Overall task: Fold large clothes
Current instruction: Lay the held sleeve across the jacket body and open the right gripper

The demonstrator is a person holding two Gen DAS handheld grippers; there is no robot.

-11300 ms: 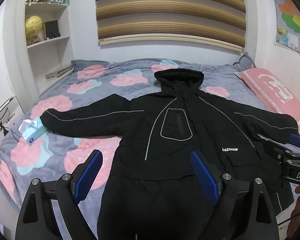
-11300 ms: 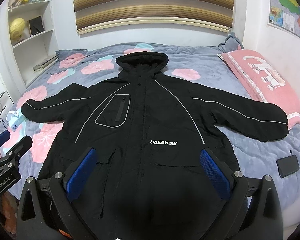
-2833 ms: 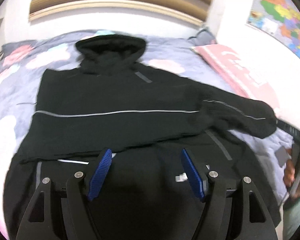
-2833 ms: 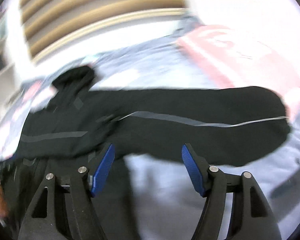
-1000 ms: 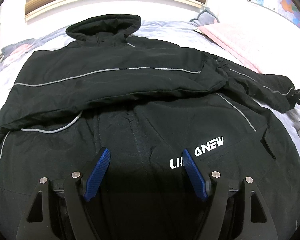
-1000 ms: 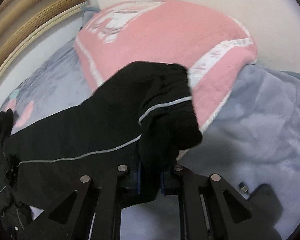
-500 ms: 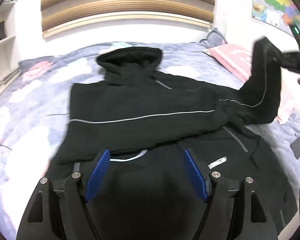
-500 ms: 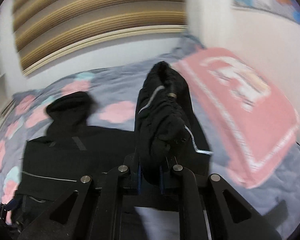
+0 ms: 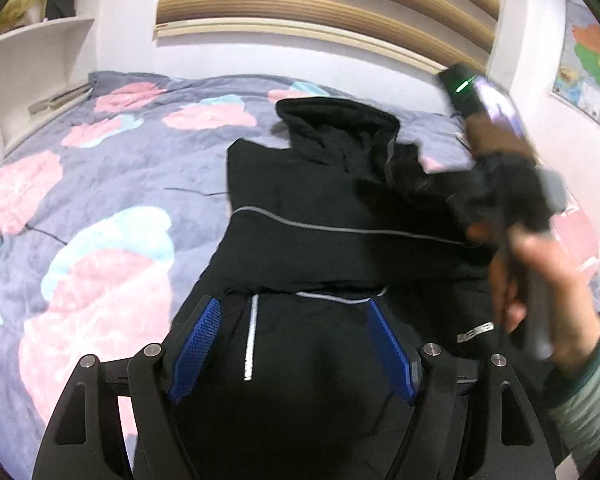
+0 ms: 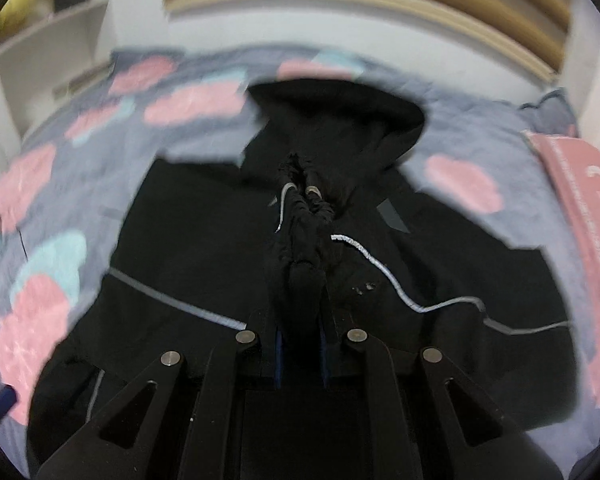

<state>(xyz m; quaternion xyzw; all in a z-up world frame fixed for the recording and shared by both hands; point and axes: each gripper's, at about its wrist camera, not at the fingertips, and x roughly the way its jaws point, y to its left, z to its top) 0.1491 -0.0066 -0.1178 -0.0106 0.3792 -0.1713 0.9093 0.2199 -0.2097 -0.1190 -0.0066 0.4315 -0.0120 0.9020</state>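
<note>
You are folding the second sleeve in. Your right gripper (image 10: 300,344) is clamped on the sleeve cuff (image 10: 300,232), lifted above the black jacket (image 9: 320,216) spread on the bed (image 9: 100,200). Your left gripper (image 9: 292,344) hovers wide open and empty near the hem. Next, lay the cuff leftward across the chest and release.

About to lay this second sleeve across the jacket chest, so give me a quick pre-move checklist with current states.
1. Right hand-held gripper shut on the sleeve cuff: ok.
2. Left hand-held gripper open, holding nothing, over the jacket hem: ok.
3. Other sleeve already folded flat across the chest: ok.
4. Hood flat on the bed: ok.
5. Held sleeve free of twists: cannot tell, motion blur.
6. Landing spot on chest smooth: cannot tell.
</note>
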